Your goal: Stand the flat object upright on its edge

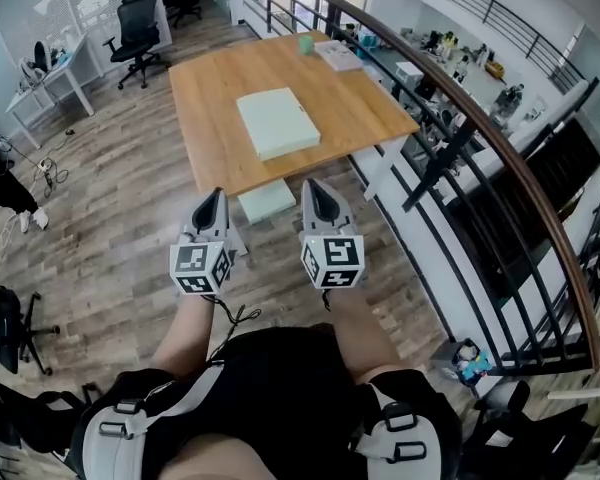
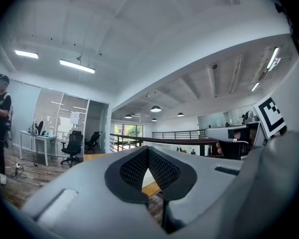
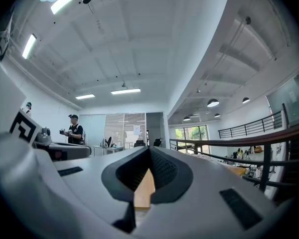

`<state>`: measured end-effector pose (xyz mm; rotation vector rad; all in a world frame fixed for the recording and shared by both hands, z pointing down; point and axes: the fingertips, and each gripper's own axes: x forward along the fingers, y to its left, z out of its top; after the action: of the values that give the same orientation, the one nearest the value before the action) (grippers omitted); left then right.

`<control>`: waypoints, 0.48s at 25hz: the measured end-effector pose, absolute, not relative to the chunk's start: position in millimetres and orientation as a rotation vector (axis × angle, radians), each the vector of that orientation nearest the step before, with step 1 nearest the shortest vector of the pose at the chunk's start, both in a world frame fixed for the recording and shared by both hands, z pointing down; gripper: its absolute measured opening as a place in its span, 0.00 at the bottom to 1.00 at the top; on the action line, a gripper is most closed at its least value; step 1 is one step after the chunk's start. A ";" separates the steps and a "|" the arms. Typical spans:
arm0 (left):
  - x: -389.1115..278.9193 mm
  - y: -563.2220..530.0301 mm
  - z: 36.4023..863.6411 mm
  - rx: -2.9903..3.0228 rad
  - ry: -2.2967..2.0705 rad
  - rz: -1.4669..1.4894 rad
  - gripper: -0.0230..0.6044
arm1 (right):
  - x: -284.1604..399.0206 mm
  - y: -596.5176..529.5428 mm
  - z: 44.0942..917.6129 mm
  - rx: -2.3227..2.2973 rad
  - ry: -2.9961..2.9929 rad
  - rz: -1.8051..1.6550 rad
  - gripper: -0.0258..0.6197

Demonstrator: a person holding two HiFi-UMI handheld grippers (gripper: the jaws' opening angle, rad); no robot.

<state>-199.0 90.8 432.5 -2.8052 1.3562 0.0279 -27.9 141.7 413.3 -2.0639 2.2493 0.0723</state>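
Left claw, right claw: both closed, empty, side by side, short of tabletop near edge. Green slab flat mid-tabletop, well apart from claws.

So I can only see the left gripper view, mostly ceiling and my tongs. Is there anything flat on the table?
Observer: Yes, a pale green slab lies flat near the middle of the wooden table.
Operator: Are my tongs touching it?
Observer: No. The left tongs and right tongs are both held short of the table's near edge, shut and empty.
Operator: Is anything else up there?
Observer: A small green object sits at the far edge, well apart from the slab.
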 end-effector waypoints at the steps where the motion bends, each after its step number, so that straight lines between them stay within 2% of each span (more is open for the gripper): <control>1: -201.5 88.7 433.5 -2.810 1.351 0.027 0.03 | -29.4 140.9 413.6 -2.067 2.238 0.064 0.05; 12: -191.5 51.4 443.6 -2.826 1.330 0.038 0.03 | -8.4 109.9 420.8 -2.103 2.184 0.042 0.05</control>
<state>-191.5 51.4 443.6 -2.8264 1.3296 0.0376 -8.4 109.9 420.8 -2.1025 2.1842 0.0418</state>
